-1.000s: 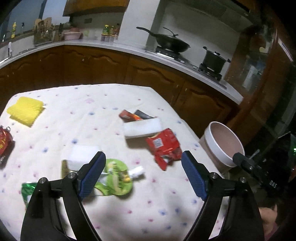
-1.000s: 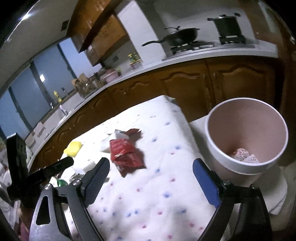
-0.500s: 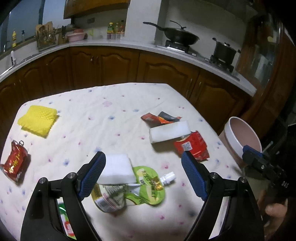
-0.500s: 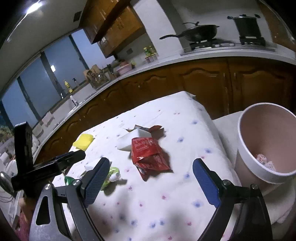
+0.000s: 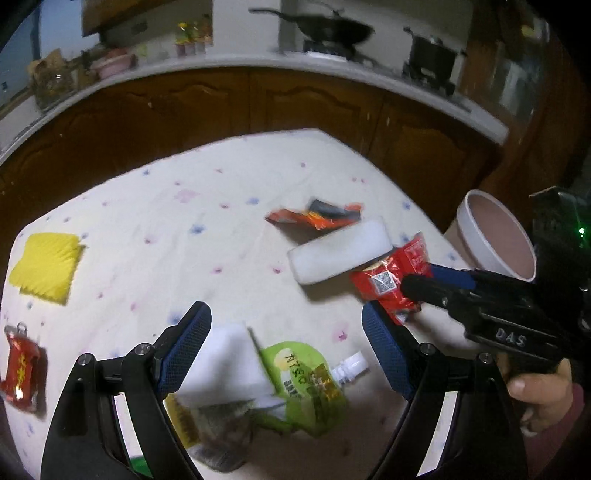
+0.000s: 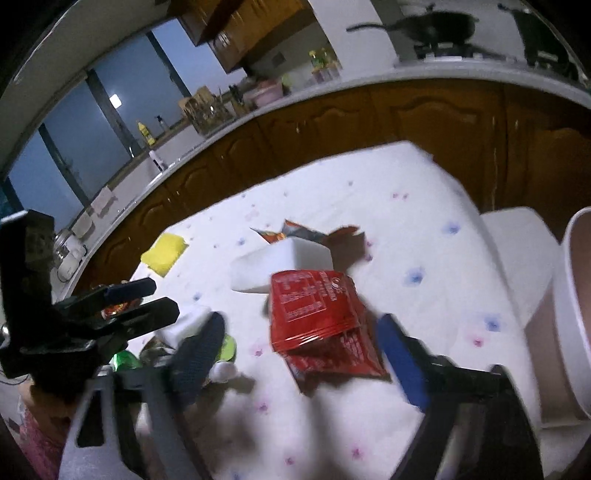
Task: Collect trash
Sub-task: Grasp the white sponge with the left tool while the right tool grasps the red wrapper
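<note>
Trash lies on a dotted white tablecloth [image 5: 166, 221]. A red wrapper [image 6: 314, 314] lies between the open fingers of my right gripper [image 6: 303, 354], which hovers low over it; the wrapper also shows in the left wrist view [image 5: 391, 277]. My left gripper [image 5: 284, 347] is open above a green pouch [image 5: 303, 380] and a white foam block [image 5: 225, 365]. A larger white block [image 5: 340, 251] and an orange-black wrapper [image 5: 317, 218] lie beyond. A crushed red can [image 5: 20, 369] is at the left edge. The pink-lined white bin [image 5: 495, 236] stands off the table's right side.
A yellow sponge [image 5: 46, 267] lies at the table's far left. Wooden cabinets [image 5: 258, 107] and a counter with a wok [image 5: 332, 27] and pot [image 5: 430, 55] run behind. The right gripper body [image 5: 498, 310] reaches in from the right in the left wrist view.
The right gripper has moved down and in from near the bin until the red wrapper sits between its fingers. The left gripper has shifted left and lower over the pouch and block.
</note>
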Demonstrator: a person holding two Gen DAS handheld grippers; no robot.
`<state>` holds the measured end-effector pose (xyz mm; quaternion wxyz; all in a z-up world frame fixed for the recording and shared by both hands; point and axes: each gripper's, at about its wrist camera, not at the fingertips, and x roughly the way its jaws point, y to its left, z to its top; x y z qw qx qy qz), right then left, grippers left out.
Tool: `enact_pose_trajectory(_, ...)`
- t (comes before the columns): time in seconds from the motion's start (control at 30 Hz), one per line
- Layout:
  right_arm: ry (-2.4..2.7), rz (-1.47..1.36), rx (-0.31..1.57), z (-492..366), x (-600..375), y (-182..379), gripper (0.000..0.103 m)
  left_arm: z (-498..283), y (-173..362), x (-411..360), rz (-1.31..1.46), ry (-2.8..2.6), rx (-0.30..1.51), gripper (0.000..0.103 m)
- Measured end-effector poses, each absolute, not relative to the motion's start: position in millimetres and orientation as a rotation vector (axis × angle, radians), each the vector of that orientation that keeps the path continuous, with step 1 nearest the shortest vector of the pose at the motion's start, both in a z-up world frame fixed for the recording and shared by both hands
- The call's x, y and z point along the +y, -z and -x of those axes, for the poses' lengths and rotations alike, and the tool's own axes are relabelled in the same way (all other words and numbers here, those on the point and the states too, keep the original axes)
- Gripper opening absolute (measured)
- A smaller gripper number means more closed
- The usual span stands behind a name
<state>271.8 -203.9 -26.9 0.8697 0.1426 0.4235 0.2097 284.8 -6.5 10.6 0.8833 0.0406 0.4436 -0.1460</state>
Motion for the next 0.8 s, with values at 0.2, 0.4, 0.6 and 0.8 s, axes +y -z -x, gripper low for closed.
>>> enact_pose_trajectory(0.2, -0.404, -0.333, 0.826, -250.8, -232.1, 15.5, 0.03, -301.5, -4.3, -33.7, -0.175, 0.333, 0.919, 0.086)
enact_pose_trajectory(0.4, -0.366, -0.393, 0.794, -228.1, -268.7, 5.1, 0.03, -315.0, 8.9, -59.6, -0.272, 0.356, 0.943, 0.086)
enact_pose_trajectory(0.6, -0.342, -0.441, 0.789, -218.8, -285.2, 2.3, 0.03, -313.6, 17.5, -81.6, -0.308, 0.404, 0.95, 0.086)
enact_pose_trajectory(0.8, -0.324, -0.46, 0.781, -217.9, -289.4, 1.6, 0.03, -310.0, 29.5, -92.3, -0.314, 0.467, 1.017, 0.071)
